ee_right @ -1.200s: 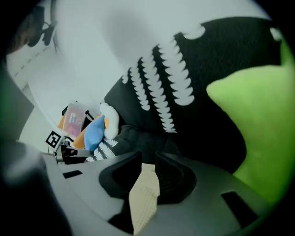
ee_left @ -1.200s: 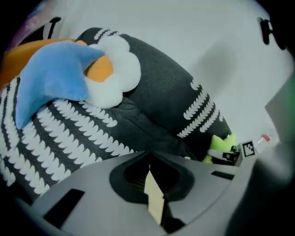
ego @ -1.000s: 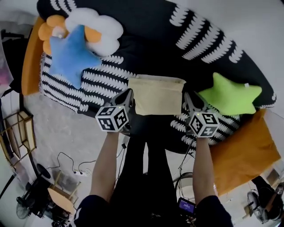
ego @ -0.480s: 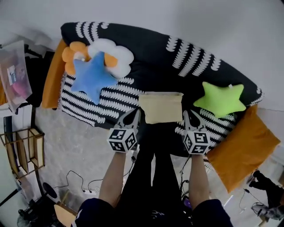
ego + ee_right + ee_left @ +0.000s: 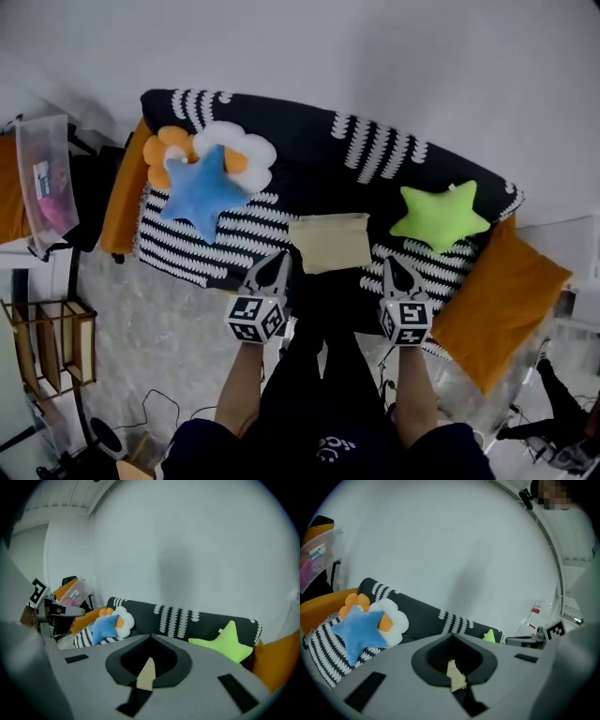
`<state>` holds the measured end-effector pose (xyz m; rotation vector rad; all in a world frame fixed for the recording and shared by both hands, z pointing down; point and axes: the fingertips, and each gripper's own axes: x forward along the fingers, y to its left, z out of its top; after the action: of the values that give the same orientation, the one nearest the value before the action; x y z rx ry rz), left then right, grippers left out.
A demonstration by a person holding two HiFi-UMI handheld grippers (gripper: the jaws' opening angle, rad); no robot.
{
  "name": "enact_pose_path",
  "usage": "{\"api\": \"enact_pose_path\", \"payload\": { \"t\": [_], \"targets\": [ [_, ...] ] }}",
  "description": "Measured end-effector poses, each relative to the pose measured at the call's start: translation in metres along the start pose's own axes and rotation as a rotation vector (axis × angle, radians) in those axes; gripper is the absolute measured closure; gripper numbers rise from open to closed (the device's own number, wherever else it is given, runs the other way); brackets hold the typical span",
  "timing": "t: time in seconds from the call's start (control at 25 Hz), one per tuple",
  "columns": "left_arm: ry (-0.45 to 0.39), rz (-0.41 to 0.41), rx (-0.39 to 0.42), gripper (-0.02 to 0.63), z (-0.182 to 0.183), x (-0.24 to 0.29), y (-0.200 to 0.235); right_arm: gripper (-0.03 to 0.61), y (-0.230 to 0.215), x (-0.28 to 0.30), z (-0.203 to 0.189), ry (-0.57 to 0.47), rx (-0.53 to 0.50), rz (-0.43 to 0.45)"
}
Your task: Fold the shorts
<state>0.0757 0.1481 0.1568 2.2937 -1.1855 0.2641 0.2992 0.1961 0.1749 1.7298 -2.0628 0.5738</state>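
The pale yellow cloth shorts are lying folded in a neat flat shape on the black sofa with white marks. The left tongs and right tongs are hanging near them, both pinched shut, showing only a tiny pale bit between their tips. The folding is looking done.

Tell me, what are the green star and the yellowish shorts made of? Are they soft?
The green star looks like plush fabric filled with stuffing: matte and puffy with rounded arms, so probably soft. The shorts seem to be thin cloth, pale yellow and matte, folded flat with soft edges. The exact fibre cannot be told.
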Motion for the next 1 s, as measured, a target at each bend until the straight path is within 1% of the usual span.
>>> {"api": "enact_pose_path", "payload": {
  "t": [0.12, 0.24, 0.44, 0.6, 0.76, 0.92, 1.0],
  "targets": [
    [-0.014, -0.017, 0.037, 0.611, 0.012, -0.013, -0.015, 0.569, 0.007, -0.02, 0.011, -0.011, -0.022, 0.002],
    [-0.001, -0.032, 0.054, 0.611, 0.012, -0.022, -0.031, 0.571, 0.013, -0.04, 0.019, -0.012, -0.057, 0.002],
    [-0.011, -0.044, 0.094, 0.611, 0.019, -0.033, -0.053, 0.57, 0.027, -0.054, 0.03, -0.032, -0.084, 0.032],
    [-0.039, -0.039, 0.095, 0.611, 0.026, -0.042, -0.067, 0.571, 0.03, -0.066, 0.04, -0.059, -0.076, 0.047],
    [-0.076, -0.023, 0.113, 0.611, 0.04, -0.051, -0.075, 0.569, 0.029, -0.083, 0.062, -0.125, -0.066, 0.054],
    [-0.12, -0.01, 0.144, 0.611, 0.059, -0.061, -0.079, 0.569, 0.027, -0.096, 0.085, -0.193, -0.096, 0.042],
    [-0.147, 0.006, 0.135, 0.611, 0.071, -0.068, -0.081, 0.569, 0.025, -0.106, 0.094, -0.223, -0.101, 0.026]
  ]
}}
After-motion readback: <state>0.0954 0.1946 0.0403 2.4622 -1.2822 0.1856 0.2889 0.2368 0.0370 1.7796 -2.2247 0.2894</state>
